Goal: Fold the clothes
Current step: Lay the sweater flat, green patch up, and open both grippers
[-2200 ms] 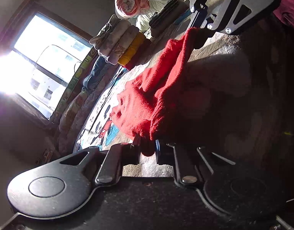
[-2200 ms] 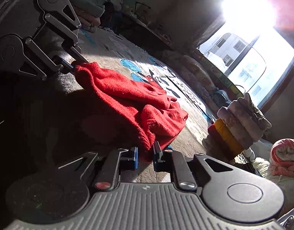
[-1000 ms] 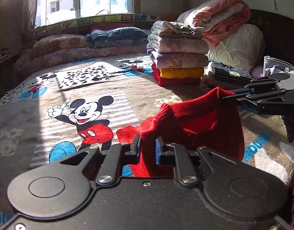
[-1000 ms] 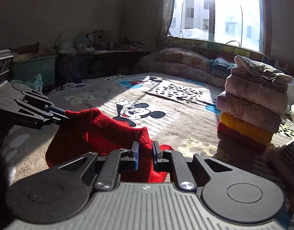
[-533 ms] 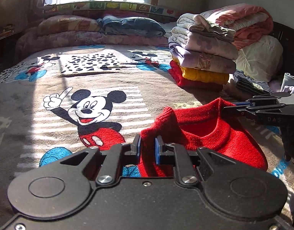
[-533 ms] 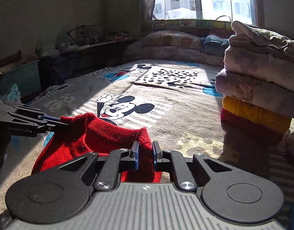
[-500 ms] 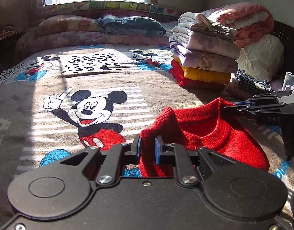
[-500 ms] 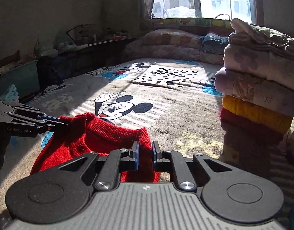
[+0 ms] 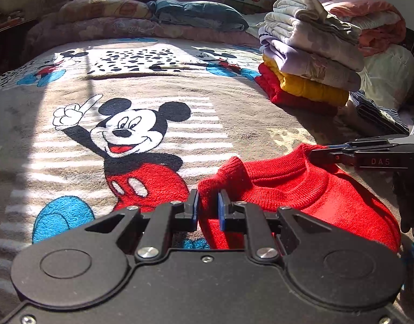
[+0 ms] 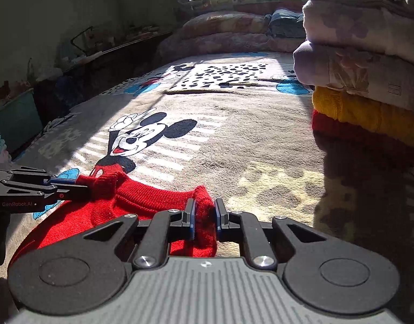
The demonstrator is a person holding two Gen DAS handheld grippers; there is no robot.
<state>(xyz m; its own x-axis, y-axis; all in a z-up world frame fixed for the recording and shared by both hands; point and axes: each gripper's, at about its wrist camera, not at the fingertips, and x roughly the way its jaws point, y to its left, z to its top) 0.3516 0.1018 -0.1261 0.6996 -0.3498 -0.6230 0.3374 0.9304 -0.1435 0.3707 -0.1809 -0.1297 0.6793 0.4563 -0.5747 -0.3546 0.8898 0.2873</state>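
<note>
On the Mickey Mouse blanket (image 9: 142,86) that covered the bed, we held a red knit sweater (image 9: 301,189) by its two shoulders. Our left gripper (image 9: 208,208) was clamped on the left shoulder, its blue-padded jaws pinching a ridge of red wool, and our right gripper (image 10: 203,216) was clamped the same way on the other shoulder. Each showed in the other's camera, biting the far corner of the neckline.

Two seconds earlier the sweater had hung bunched and twisted between the grippers, with both cameras tipped hard over. A second before this moment we had levelled out, but the body of the garment was still lifted and draped. By now we had brought it down: the ribbed collar (image 9: 293,186) lay open and facing up, the knit spread flat behind it, and the front edge rested on the blanket near the printed mouse's red shorts.

We judged that the laying-out step was nearly done and the folding proper had not begun. Sleeves and hem were hidden below our grippers, so we could not tell whether they lay smooth. The pile of folded clothes (image 9: 306,54) stood well apart to the right, the likely place for this one afterwards.
</note>
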